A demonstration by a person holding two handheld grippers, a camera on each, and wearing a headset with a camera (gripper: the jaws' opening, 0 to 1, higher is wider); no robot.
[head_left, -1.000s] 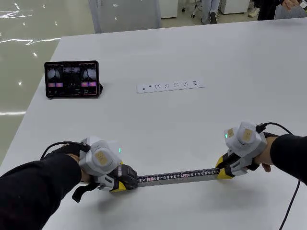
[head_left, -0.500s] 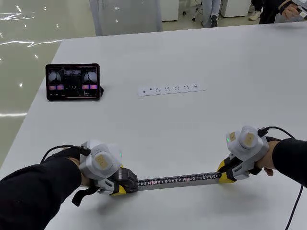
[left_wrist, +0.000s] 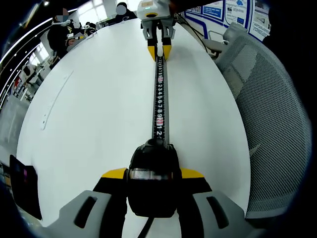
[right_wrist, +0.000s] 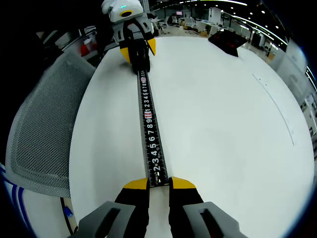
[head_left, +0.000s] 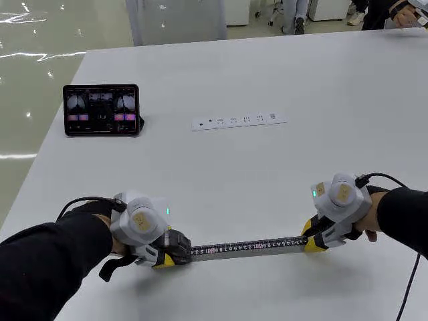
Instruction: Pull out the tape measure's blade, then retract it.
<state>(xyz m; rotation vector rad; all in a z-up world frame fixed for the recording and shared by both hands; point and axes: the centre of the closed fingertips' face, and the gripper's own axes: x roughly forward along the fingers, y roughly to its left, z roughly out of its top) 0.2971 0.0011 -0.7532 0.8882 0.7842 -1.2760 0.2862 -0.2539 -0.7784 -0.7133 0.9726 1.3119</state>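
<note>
The black tape measure case sits low over the white table, and my left gripper is shut on it. In the left gripper view the case is clamped between the yellow-tipped jaws of my left gripper. The blade runs out flat to the right, numbers up. Its tip is pinched in my right gripper. In the right gripper view my right gripper holds the end of the blade, which stretches away to the left gripper.
A tablet with a lit screen stands at the far left of the table. A white power strip lies mid-table. A grey mesh chair stands beside the table's near edge. A black cable trails from my right hand.
</note>
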